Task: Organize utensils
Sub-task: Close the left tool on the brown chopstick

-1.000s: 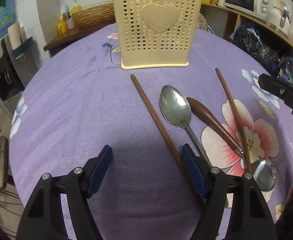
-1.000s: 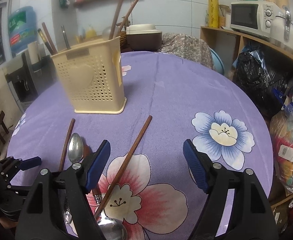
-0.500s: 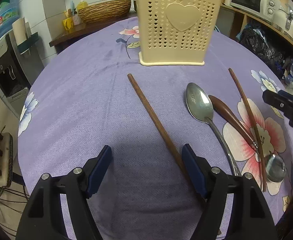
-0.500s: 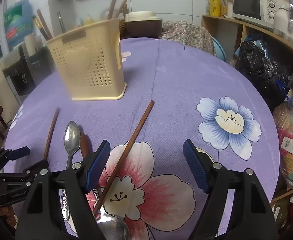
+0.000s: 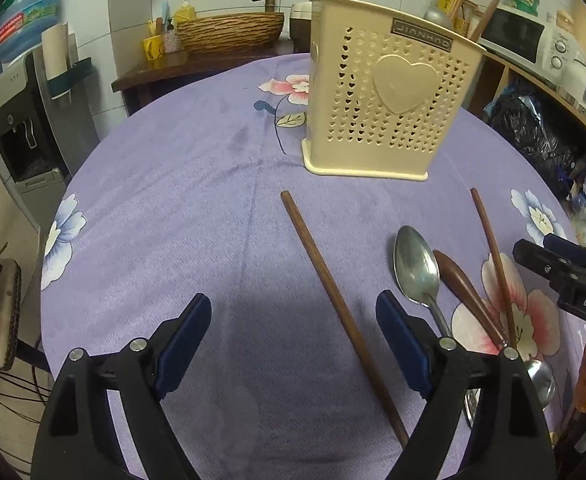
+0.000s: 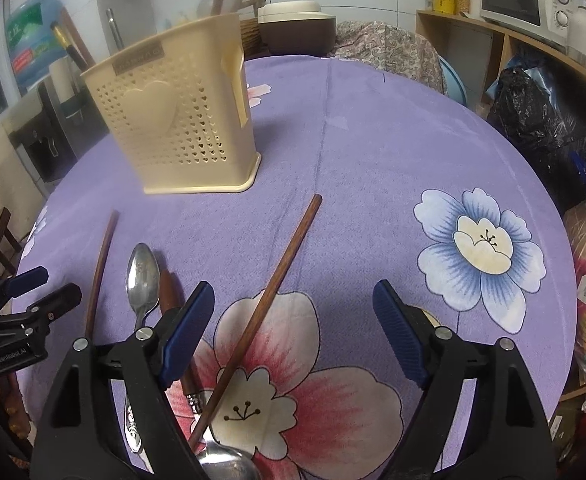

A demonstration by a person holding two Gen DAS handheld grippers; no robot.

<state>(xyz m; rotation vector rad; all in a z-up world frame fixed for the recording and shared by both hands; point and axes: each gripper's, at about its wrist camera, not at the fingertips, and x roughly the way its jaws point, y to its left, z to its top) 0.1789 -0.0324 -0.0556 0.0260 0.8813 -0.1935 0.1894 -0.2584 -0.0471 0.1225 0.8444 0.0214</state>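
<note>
- The left gripper (image 5: 293, 340) hangs low over the purple tablecloth (image 5: 165, 208), pointing toward the holder; its blue-padded fingers (image 5: 183, 338) are spread wide and hold nothing.
- A wooden chopstick (image 5: 333, 300) lies on the cloth between those fingers, nearer the right one, running from near the holder back under the gripper.
- The right gripper (image 6: 293, 332) also sits low over the cloth, level, its fingers (image 6: 397, 332) wide apart and empty.
- A second chopstick (image 6: 273, 288) lies slanted between the right gripper's fingers, close beside its left finger, its near end over the bowl of a wooden-handled spoon (image 6: 225, 466).
- A metal spoon (image 5: 417, 268) lies bowl-up, just right of the left gripper's right finger, with the brown handle of the other spoon touching or just beside it.
- The cream utensil holder (image 5: 385, 92) stands upright farther back on the table, with chopsticks and other utensils already standing in it.
- Each gripper shows at the edge of the other's view, well apart.
</note>
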